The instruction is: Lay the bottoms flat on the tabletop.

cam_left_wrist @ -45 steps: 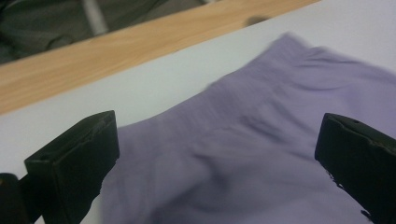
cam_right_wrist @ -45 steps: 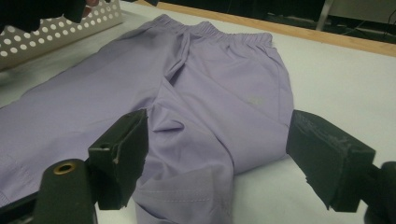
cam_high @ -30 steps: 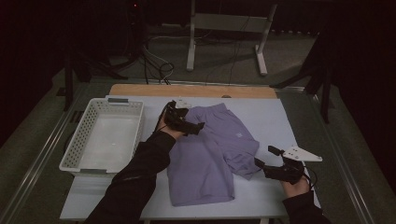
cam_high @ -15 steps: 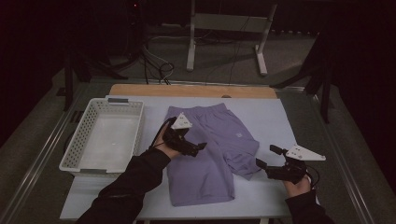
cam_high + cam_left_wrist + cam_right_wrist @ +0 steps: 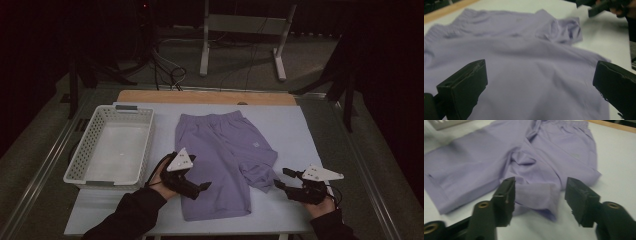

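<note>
Plain lilac cotton shorts [image 5: 222,160] spread on the pale blue-white tabletop [image 5: 295,125], no print on the cloth (just a small faint mark on one leg); white lattice-walled plastic basket [image 5: 82,155] alongside, a tan wooden strip [image 5: 205,96] at the far edge, black two-jaw grippers topped with grey plates

We see 2 forearms in dark sleeves entering from the lower edge of the high view. The left gripper [image 5: 202,187] is carried low by the left hand [image 5: 162,175], its grey 3-cornered plate facing up and its tips pointing toward the person's right. In the left gripper view its 2 black jaws stand wide apart, gripping nothing. The right gripper [image 5: 280,178] is held by the right hand [image 5: 320,202], tips pointing toward the left. In the right gripper view its 2 jaws are likewise parted, nothing clamped between them.
</note>
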Demonstrator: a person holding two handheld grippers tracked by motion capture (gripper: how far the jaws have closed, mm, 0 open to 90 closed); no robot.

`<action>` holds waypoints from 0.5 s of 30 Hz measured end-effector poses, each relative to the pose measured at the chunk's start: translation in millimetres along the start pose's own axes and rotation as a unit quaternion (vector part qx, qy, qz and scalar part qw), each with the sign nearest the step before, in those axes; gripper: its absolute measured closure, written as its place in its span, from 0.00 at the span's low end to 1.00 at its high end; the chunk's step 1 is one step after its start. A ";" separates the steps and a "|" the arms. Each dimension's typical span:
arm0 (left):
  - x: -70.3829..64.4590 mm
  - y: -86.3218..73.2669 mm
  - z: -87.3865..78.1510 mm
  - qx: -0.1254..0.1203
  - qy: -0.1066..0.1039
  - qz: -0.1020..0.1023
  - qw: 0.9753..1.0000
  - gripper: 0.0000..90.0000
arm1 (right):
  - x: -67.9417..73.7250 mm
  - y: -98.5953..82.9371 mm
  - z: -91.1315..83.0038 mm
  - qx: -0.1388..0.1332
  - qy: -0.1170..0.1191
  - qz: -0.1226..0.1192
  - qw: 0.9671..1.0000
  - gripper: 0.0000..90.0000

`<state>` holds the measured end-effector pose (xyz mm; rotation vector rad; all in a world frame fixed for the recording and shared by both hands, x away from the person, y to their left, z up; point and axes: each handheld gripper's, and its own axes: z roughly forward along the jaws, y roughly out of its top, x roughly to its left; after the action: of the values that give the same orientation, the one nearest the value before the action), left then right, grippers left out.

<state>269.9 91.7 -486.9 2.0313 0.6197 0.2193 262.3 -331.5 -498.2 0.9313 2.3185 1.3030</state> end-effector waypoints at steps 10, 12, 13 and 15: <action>-17.2 -31.5 -15.3 -0.011 0.000 -0.010 1.000 0.00 | 36.1 15.0 46.9 0.031 0.092 -0.077 0.992 0.67; -21.5 -35.8 -15.6 -0.006 0.003 0.000 1.000 0.00 | 40.3 11.3 59.0 0.062 0.094 -0.095 0.989 0.69; -22.8 -37.1 -15.8 -0.006 0.004 -0.002 1.000 0.00 | 40.0 8.1 62.1 0.077 0.089 -0.103 0.988 0.73; -24.4 -40.0 -17.5 -0.007 0.000 -0.004 1.000 0.00 | 38.4 3.1 64.9 0.101 0.077 -0.111 0.986 0.79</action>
<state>228.7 108.7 -509.5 2.0148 0.6239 0.2194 271.6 -263.1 -528.7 0.6233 2.6245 1.0996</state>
